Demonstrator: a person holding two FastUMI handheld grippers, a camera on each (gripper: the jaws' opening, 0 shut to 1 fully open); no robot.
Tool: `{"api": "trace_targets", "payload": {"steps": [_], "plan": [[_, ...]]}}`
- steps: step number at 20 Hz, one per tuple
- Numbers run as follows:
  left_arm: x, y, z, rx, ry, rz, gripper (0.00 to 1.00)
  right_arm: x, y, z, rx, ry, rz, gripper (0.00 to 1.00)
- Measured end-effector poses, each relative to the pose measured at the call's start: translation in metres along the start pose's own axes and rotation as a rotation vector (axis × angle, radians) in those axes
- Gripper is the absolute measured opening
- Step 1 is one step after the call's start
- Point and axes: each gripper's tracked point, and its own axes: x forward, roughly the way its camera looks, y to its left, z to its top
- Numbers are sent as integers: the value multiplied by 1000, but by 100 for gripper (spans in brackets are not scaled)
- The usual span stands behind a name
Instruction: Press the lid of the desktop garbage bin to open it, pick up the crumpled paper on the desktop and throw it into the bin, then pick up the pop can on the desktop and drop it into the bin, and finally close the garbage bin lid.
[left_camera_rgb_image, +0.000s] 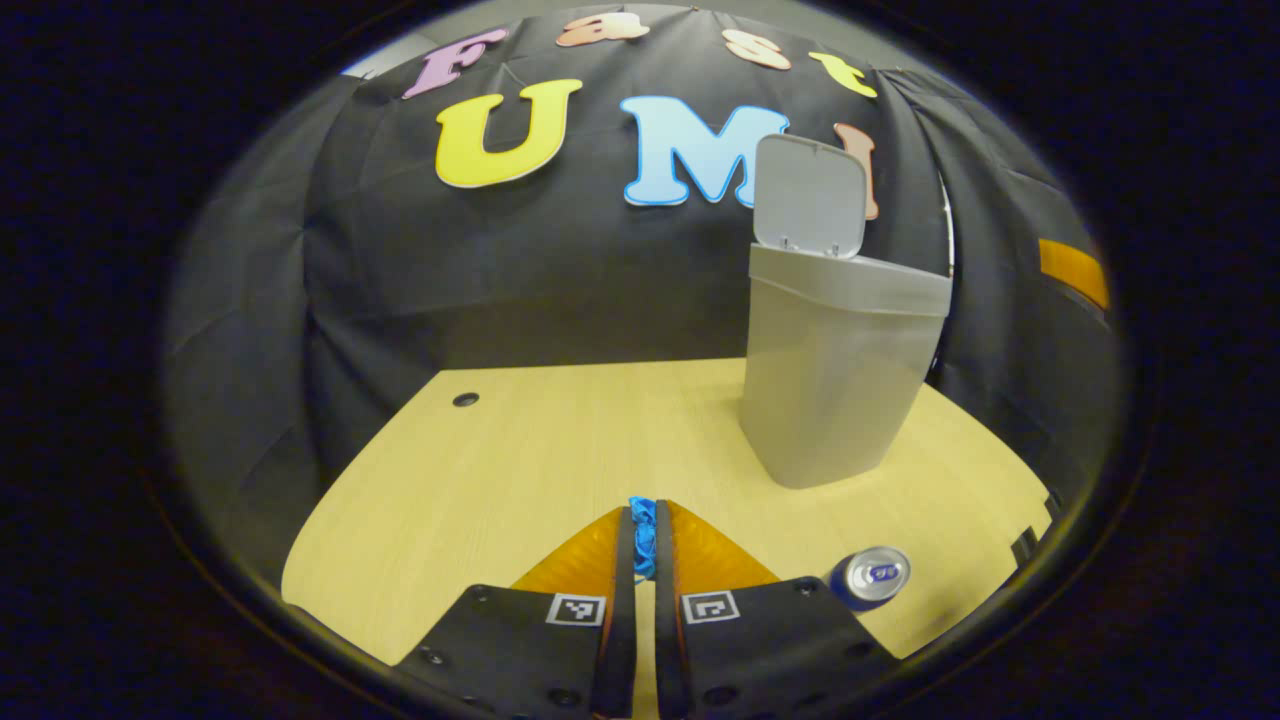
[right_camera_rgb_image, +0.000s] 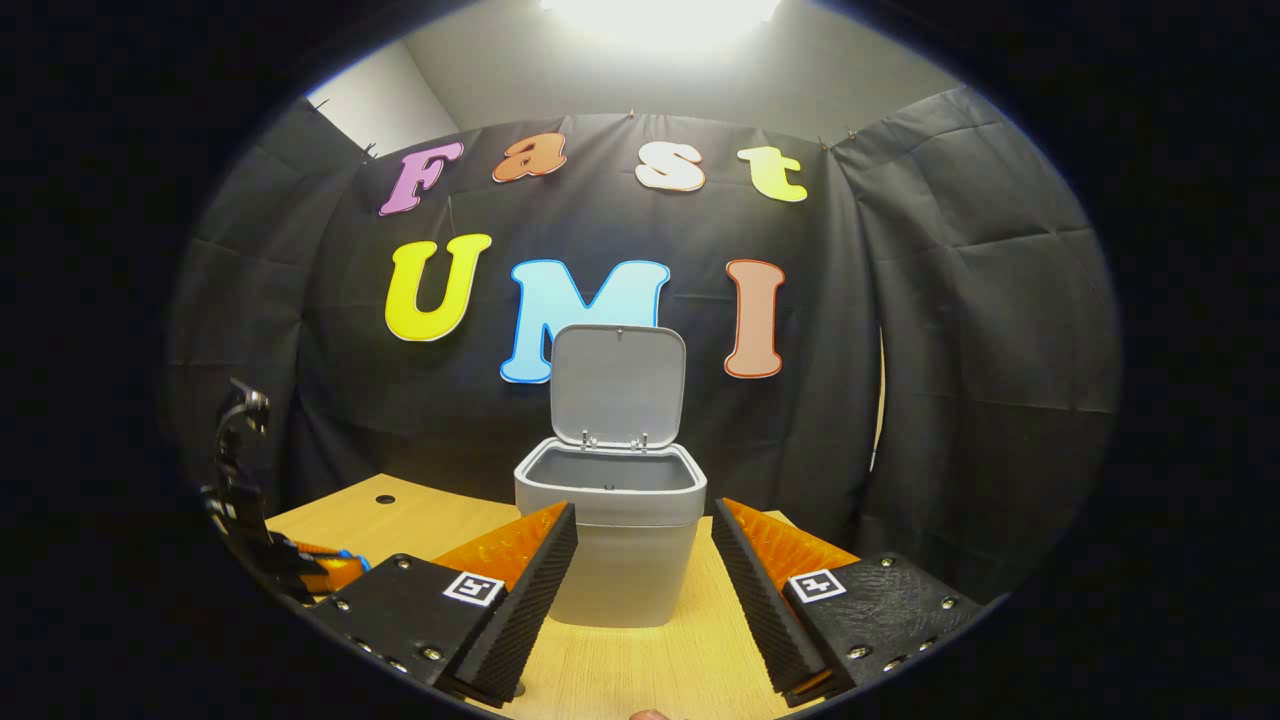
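The grey bin stands on the wooden desk with its lid swung up and open. My left gripper is shut on a small blue crumpled paper, held low over the desk, left of the bin and nearer than it. A blue pop can with a silver top sits on the desk just right of that gripper. My right gripper stands open, pointed at the bin, which is farther off between its fingers; the lid is upright. The left gripper appears at the far left.
A small dark hole marks the desk's far left part. Black cloth walls close the booth behind and beside the bin. The desk's right edge runs close behind the can.
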Motion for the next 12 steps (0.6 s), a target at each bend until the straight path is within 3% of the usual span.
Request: {"api": "trace_targets", "payload": {"steps": [11, 12], "plan": [[52, -112, 149, 19, -226, -103, 12, 7, -46, -18, -36, 39, -3, 88], [59, -122, 159, 21, -238, -108, 16, 9, -49, -21, -39, 44, 0, 88]]}}
